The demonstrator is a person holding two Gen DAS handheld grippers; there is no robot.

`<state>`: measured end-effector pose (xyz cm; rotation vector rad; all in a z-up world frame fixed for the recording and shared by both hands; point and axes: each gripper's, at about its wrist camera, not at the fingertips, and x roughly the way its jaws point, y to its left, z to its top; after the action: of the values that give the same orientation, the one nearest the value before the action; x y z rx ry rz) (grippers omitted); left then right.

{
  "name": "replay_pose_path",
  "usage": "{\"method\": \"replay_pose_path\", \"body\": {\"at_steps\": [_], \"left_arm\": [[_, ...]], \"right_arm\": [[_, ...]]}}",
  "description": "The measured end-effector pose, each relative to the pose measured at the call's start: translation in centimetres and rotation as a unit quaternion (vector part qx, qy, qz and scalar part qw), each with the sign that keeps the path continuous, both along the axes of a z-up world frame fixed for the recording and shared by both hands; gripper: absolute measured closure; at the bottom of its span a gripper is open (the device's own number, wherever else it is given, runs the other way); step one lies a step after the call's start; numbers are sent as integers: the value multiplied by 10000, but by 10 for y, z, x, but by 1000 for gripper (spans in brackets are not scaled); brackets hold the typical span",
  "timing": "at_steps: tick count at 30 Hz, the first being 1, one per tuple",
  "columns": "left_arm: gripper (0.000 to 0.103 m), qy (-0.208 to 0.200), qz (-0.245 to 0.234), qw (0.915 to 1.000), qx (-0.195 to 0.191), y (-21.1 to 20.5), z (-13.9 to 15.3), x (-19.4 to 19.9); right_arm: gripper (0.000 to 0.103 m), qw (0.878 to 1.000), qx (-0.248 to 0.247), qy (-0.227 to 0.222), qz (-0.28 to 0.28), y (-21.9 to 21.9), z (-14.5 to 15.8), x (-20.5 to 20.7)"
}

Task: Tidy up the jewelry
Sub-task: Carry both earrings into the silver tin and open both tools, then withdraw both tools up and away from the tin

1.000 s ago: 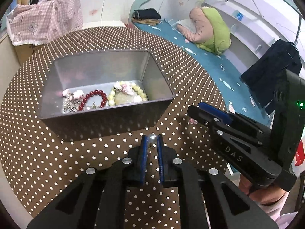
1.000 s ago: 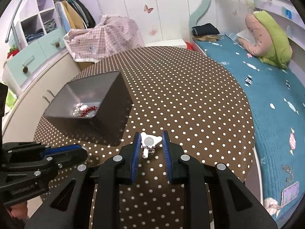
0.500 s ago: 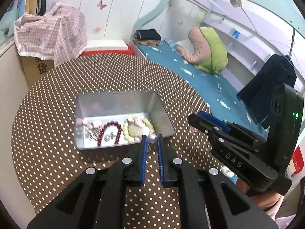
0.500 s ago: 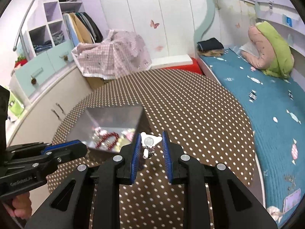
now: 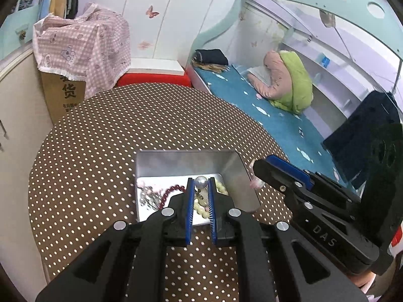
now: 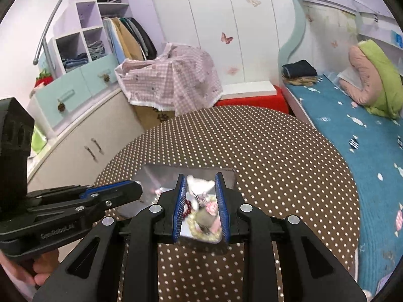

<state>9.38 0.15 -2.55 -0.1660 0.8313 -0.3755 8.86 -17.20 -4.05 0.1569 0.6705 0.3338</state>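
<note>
Left wrist view showed the left gripper (image 5: pixel 201 183), low centre, its jaws pinching a pearl earring (image 5: pixel 201 182) above the metal tin (image 5: pixel 186 156) on the dotted surface (image 5: pixel 105 136). Right wrist view showed the right gripper (image 6: pixel 200 185), low centre, clamping a white bow-shaped piece (image 6: pixel 200 185) over that tin.

Both claws are matte black plastic with blue ribbed pads and round silver screws. The right claw (image 5: pixel 259 171) bears white "DAS" lettering; the left claw (image 6: pixel 137 188) bears faint embossed lettering.
</note>
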Motion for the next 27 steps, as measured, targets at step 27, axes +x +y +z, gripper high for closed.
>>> {"method": "replay_pose_path", "body": {"at_steps": [27], "left_arm": [[63, 209, 488, 9982, 277, 15, -7, 7]], "right_arm": [[40, 9974, -106, 243, -674, -29, -9, 4]]}}
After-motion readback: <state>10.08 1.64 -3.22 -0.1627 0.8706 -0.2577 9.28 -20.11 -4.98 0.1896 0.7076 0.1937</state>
